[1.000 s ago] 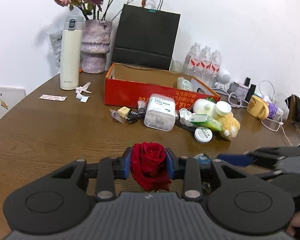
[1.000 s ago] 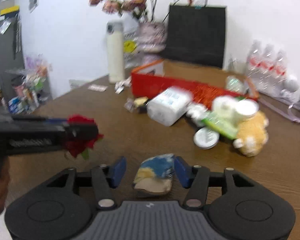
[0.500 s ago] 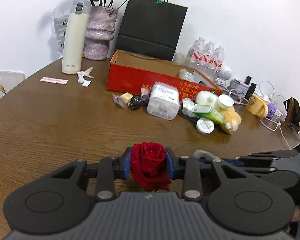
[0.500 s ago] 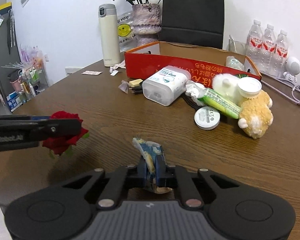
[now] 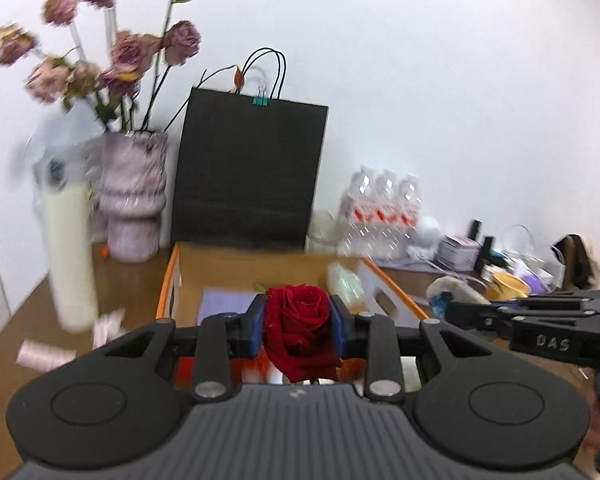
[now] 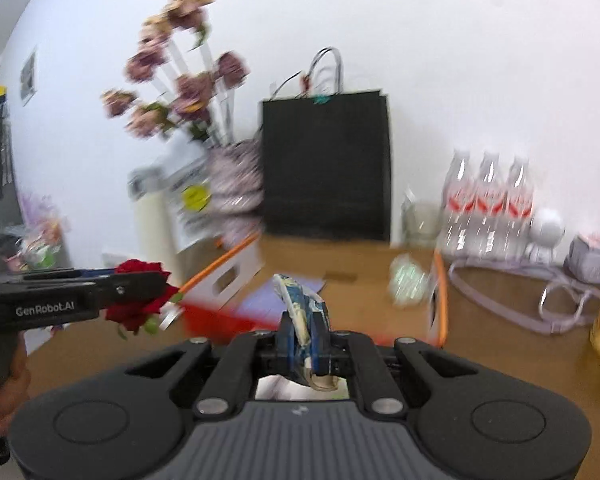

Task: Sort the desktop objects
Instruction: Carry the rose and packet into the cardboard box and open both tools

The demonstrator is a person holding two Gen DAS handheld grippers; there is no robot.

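Rose (image 5: 298,326) clamped in left gripper (image 5: 297,329), wrapper (image 6: 304,322) pinched in right gripper (image 6: 303,344) — open red box (image 5: 168,280) lies straight ahead, below both, neither clearly nearer.

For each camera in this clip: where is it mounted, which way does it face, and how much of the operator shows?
Left wrist: sits on the left claw, looking along it over the cardboard box to the black bag; it grips a red rose; fingers at right edge.
Right wrist: sits on the right claw, facing the same wall; pinches a crumpled wrapper; a hand shows at left.
Shared: rose, box, bag, dried flowers, water bottles, each other's claw.
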